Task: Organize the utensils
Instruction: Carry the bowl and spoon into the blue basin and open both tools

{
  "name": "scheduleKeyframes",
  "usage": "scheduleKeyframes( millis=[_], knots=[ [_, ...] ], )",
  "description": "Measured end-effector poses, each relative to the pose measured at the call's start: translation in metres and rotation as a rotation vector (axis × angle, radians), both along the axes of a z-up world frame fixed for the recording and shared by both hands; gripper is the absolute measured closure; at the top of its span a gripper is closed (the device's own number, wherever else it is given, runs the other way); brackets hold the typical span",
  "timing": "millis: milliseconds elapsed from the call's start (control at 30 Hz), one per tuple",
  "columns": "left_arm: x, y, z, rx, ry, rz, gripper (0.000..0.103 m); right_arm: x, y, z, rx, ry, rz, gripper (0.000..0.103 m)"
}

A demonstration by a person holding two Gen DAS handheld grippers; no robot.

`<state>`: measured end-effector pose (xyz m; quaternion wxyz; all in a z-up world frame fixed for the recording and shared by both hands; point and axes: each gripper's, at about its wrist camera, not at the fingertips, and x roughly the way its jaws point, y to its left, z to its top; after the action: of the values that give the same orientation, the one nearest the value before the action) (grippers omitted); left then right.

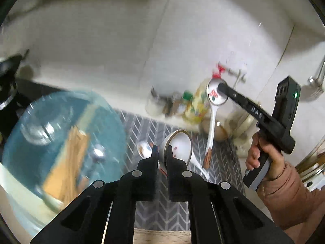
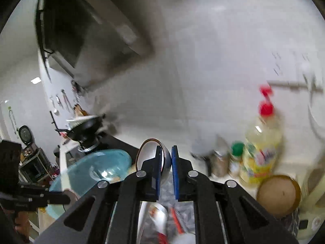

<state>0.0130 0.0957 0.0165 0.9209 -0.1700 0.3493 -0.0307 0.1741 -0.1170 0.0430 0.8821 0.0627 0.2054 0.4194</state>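
My left gripper (image 1: 162,152) is shut on the rim of a white ceramic spoon (image 1: 179,146), whose handle slants down to the right over the mat. In the same view my right gripper (image 1: 220,87), held by a hand (image 1: 262,156), is shut on the bowl of a red-printed white spoon (image 1: 213,109), and its handle hangs straight down. In the right wrist view the blue pads of the right gripper (image 2: 166,152) pinch that spoon's bowl (image 2: 147,154). The left gripper (image 2: 65,198) shows dark and blurred at the far left. A metal spoon (image 1: 144,148) lies on the mat.
A grey herringbone mat (image 1: 162,126) covers the counter. A clear blue bowl (image 1: 61,138) stands at the left, with wooden sticks (image 1: 71,158) seen through it. Against the wall stand an oil bottle (image 2: 262,152), small jars (image 2: 236,154) and a round brown lid (image 2: 278,195). A black wok (image 2: 85,130) sits on the stove.
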Motion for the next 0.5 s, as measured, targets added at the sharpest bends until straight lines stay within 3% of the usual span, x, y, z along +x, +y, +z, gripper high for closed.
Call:
scheduleKeyframes(
  millis=[100, 233, 333, 500],
  knots=[
    [-0.015, 0.048, 0.032, 0.039, -0.044, -0.011, 0.095, -0.018, 0.036, 0.012, 0.021, 0.028, 0.041, 0.093],
    [-0.018, 0.103, 0.040, 0.158, 0.000, -0.051, 0.094, -0.039, 0.100, -0.008, -0.002, 0.122, 0.063, 0.093],
    [-0.013, 0.146, 0.021, 0.224, 0.074, -0.096, 0.093, -0.052, 0.139, -0.035, -0.046, 0.188, 0.044, 0.093],
    [0.009, 0.195, -0.032, 0.230, 0.204, -0.220, 0.093, -0.060, 0.191, -0.081, -0.177, 0.278, -0.019, 0.093]
  ],
)
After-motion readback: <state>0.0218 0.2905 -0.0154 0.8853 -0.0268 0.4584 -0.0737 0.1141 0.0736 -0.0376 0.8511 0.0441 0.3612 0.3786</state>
